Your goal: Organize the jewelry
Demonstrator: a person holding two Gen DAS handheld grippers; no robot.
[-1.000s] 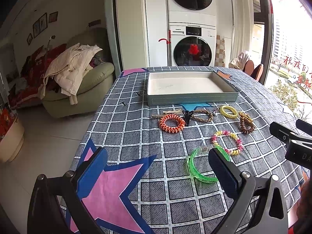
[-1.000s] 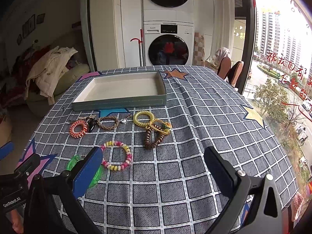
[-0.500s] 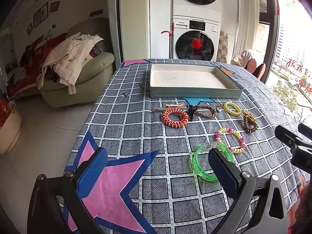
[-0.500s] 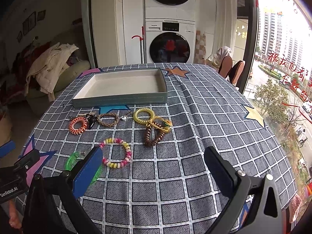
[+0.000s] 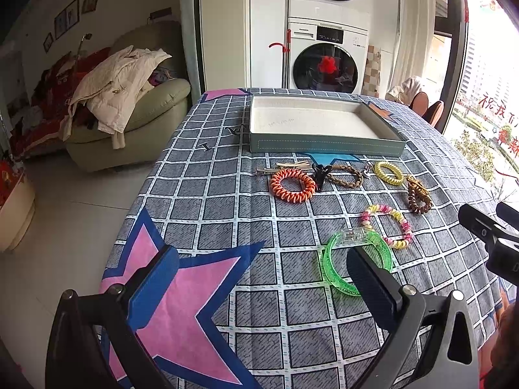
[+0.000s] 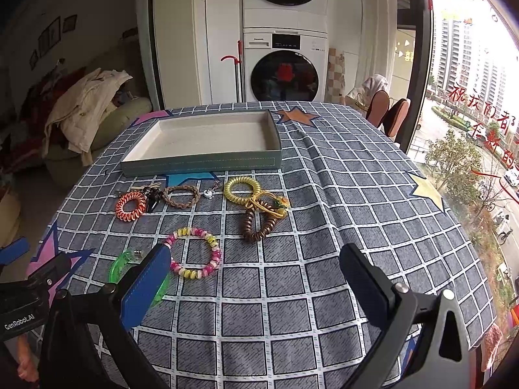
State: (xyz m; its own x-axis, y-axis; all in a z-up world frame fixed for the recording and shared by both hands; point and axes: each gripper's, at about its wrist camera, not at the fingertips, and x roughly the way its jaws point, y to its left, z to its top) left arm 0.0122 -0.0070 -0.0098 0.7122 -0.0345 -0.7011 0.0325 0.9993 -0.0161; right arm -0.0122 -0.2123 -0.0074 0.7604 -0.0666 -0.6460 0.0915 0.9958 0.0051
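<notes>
A shallow teal tray (image 5: 324, 146) (image 6: 201, 163) with a white inside stands empty at the table's far side. In front of it lie an orange coil band (image 5: 292, 184) (image 6: 131, 206), a braided brown bracelet (image 5: 348, 175) (image 6: 181, 196), a yellow coil band (image 5: 387, 171) (image 6: 241, 188), a brown coil band (image 5: 418, 199) (image 6: 258, 225), a pink-yellow bead bracelet (image 5: 387, 225) (image 6: 194, 253) and a green bangle (image 5: 356, 265) (image 6: 125, 264). My left gripper (image 5: 262, 285) is open above the cloth's near left. My right gripper (image 6: 256, 285) is open, hovering short of the bead bracelet.
A black clip (image 5: 321, 175) and hairpins (image 5: 292, 164) lie by the orange band. The checked tablecloth (image 6: 324, 194) has a bare stretch on the right. A sofa with clothes (image 5: 129, 103) stands left, stacked washing machines (image 6: 285, 64) behind, chairs (image 6: 389, 113) at the far right.
Both grippers tipped down and edged forward, so the tray and jewelry sit lower and larger in view. Both stay open. Nothing on the table moved.
</notes>
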